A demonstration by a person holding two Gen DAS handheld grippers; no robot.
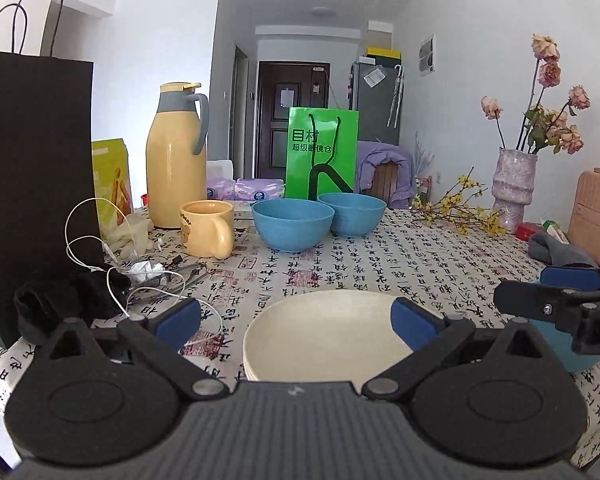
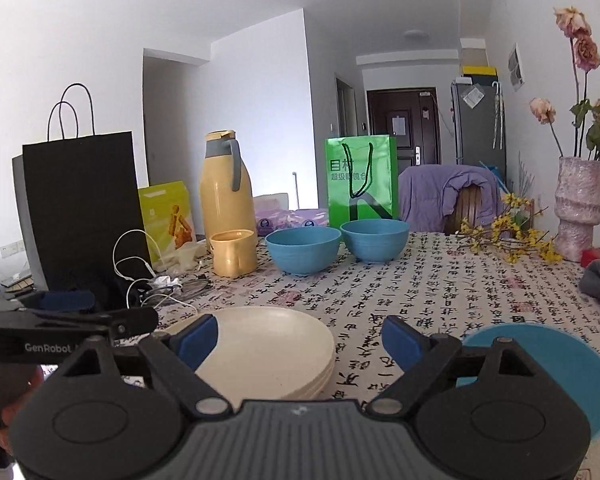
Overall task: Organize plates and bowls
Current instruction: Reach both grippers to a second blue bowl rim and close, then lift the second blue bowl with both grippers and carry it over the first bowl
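A stack of cream plates (image 1: 320,336) (image 2: 268,344) lies near the table's front edge. My left gripper (image 1: 296,322) is open just above and in front of the stack, with nothing between its pads. My right gripper (image 2: 300,342) is open too, over bare tablecloth between the cream stack and a blue plate (image 2: 540,364) on its right. Two blue bowls (image 1: 292,224) (image 1: 352,214) stand side by side farther back, also in the right wrist view (image 2: 304,250) (image 2: 374,240). Each gripper shows in the other's view (image 1: 540,290) (image 2: 72,308).
A black paper bag (image 1: 36,184), white cable (image 1: 100,248), yellow thermos (image 1: 176,160) and yellow mug (image 1: 208,228) crowd the left. A green bag (image 1: 322,152) stands behind the bowls. A vase of dried roses (image 1: 514,188), yellow twigs (image 1: 456,204) and grey cloth (image 1: 556,248) sit right.
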